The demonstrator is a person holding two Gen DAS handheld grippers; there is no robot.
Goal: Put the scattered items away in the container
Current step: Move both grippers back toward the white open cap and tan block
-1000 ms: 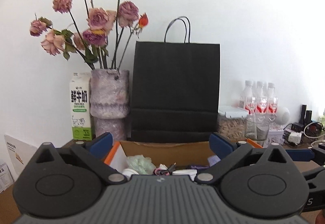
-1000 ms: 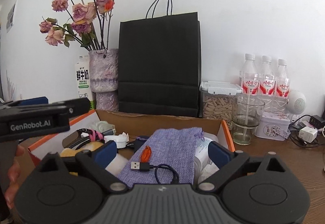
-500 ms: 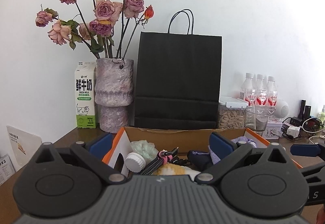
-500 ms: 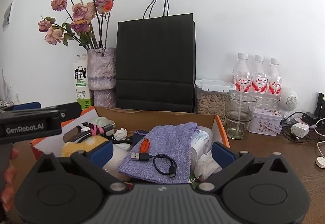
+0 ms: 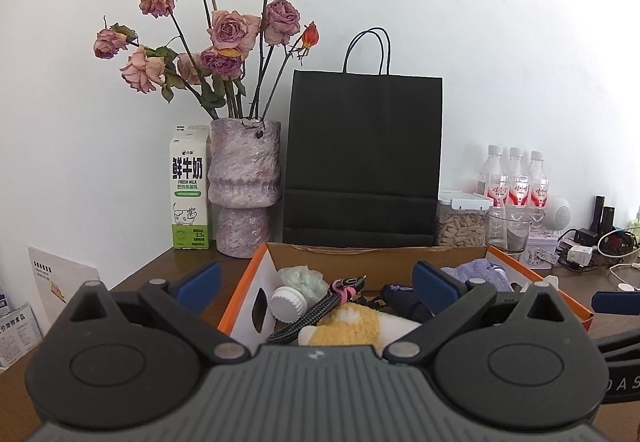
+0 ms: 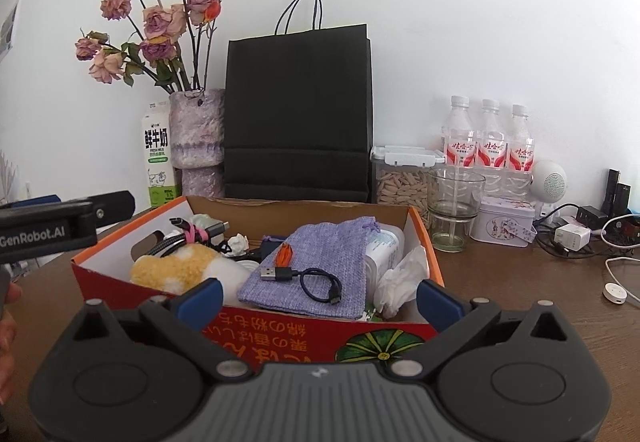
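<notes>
A: Jaw status?
B: Left gripper [image 5: 316,278] and right gripper [image 6: 318,292] are both sitting spread wide, gripping nothing.
A: Items?
B: All lying inside the cardboard box [image 6: 248,326]: purple pouch [image 6: 320,262] carrying the USB cable [image 6: 308,280], yellow plush [image 6: 176,270], tissue [image 6: 402,280].

light: bright, even on my feeds, white wall [image 5: 500,41] near washed out | shadows: soft, faint beside black bag [image 6: 298,113] | distortion: strong fisheye, dark vignette at 1 and 11 o'clock corners | focus: mid-scene sharp, edges at 9 and 3 o'clock slightly soft | glare: I see none
</notes>
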